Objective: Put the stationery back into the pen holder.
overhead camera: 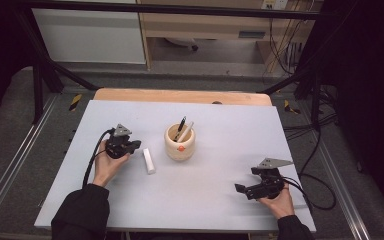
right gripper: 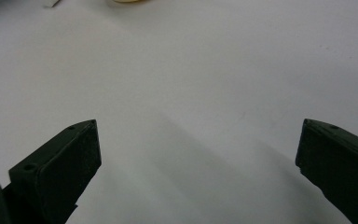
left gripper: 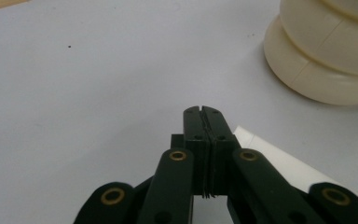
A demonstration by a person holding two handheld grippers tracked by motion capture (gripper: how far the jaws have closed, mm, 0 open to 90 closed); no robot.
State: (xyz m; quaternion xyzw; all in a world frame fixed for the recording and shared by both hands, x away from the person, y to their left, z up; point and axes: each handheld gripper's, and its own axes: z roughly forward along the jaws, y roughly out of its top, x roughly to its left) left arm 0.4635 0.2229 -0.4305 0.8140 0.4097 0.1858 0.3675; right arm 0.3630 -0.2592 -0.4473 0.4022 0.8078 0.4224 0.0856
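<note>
A cream ribbed cup (overhead camera: 180,145) stands mid-table with a black pen (overhead camera: 181,126) and a pale stick in it. Just left of it a white block (overhead camera: 149,161) lies flat. My left gripper (overhead camera: 137,144) sits left of the block, shut with nothing between its jaws. In the left gripper view the closed tips (left gripper: 204,112) rest above the tabletop, with the block (left gripper: 279,161) beside them at the right and the cup (left gripper: 326,56) beyond. My right gripper (overhead camera: 240,188) is near the front right corner, open and empty (right gripper: 198,144).
The light grey table (overhead camera: 220,200) has a wooden strip (overhead camera: 180,95) along its far edge. Cables trail from both grippers. A black frame and shelving stand behind the table.
</note>
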